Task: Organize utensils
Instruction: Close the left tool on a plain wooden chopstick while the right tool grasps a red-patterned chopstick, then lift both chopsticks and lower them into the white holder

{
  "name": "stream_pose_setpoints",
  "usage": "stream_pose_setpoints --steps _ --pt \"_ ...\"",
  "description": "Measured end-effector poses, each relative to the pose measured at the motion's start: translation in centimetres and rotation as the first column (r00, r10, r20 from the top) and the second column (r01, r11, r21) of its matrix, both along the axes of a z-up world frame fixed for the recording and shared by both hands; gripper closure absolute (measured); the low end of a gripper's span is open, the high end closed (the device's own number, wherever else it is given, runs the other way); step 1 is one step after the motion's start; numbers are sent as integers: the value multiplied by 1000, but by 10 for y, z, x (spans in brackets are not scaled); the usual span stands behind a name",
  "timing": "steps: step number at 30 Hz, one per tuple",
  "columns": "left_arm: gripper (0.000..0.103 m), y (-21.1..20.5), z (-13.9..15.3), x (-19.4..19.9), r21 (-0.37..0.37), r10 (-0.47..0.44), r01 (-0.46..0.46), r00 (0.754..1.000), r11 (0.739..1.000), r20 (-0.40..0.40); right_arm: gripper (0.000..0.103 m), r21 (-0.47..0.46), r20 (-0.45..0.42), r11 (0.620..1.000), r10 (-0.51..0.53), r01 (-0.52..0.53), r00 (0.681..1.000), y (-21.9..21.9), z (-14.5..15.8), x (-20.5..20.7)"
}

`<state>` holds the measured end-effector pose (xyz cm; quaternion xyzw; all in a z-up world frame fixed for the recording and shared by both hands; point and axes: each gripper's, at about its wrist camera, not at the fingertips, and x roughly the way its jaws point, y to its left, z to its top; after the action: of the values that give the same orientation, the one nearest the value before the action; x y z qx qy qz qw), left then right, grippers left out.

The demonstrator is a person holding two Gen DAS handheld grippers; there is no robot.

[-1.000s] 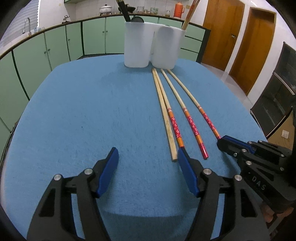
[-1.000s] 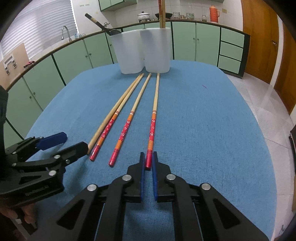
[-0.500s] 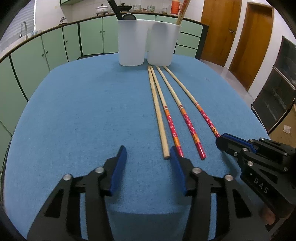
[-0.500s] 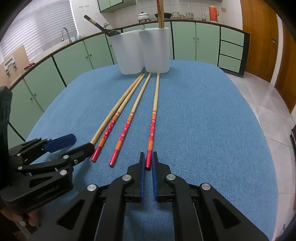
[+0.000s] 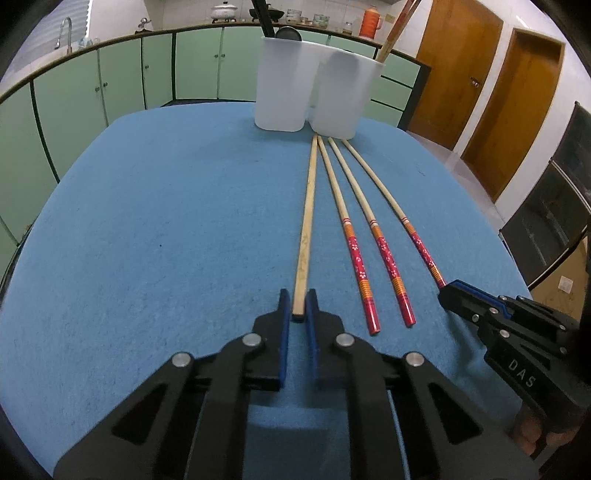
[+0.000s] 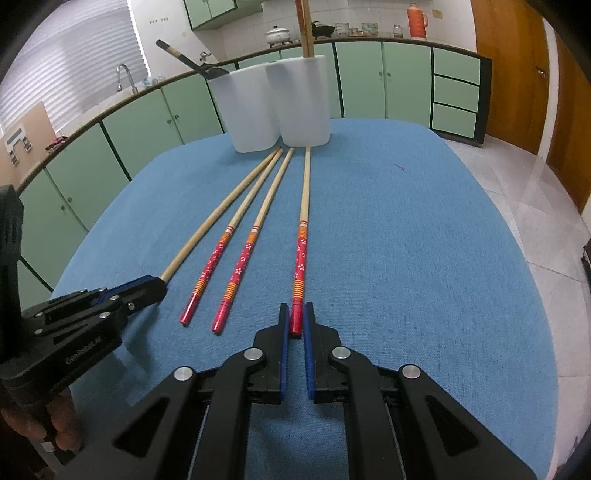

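Hand-held gripper on our left (image 5: 298, 308) has narrowed from wide open onto the near end of the plain chopstick (image 5: 306, 236), lying on the blue worktop (image 5: 147, 229). From the right view, our right hand-held gripper (image 6: 294, 319) stays clamped on the rightmost red chopstick (image 6: 301, 254). Both look ready to lift toward the white holder (image 6: 301, 99).

Kitchen setting. Pale green base cabinets (image 6: 406, 77) line a white-tiled wall (image 6: 373, 13). Two brown wooden doors (image 5: 454, 70) on the right. Window blinds (image 6: 62, 70) above a sink tap (image 6: 123, 75). Light tiled floor (image 6: 517, 192), glossy.
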<state>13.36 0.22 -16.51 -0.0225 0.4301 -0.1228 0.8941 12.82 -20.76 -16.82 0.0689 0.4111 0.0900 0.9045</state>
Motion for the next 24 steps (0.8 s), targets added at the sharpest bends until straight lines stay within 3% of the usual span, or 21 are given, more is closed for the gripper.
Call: stream_pose_setpoints --steps 5,8,13,15,18,24 --pt "76 -7 0 -1 16 -28 28 1000 999 4 93 -2 0 1000 7 -7 1000 1 0 0" --pt "75 -11 0 -2 30 -31 31 999 999 7 91 -7 -3 1000 10 -10 1000 2 0 1" --pt "82 -7 -1 -1 14 -18 18 1000 1000 4 88 -30 -2 999 18 -18 1000 7 0 2" --pt "95 -5 -1 0 13 -7 7 1000 1000 1 89 -45 -2 999 17 -17 1000 9 0 2" --pt "97 -4 -1 0 10 -4 4 1000 1000 1 96 -67 0 998 19 -19 1000 13 1 2" --pt "97 -6 7 -5 15 -13 12 1000 1000 27 97 -66 15 998 17 -16 1000 10 6 -1"
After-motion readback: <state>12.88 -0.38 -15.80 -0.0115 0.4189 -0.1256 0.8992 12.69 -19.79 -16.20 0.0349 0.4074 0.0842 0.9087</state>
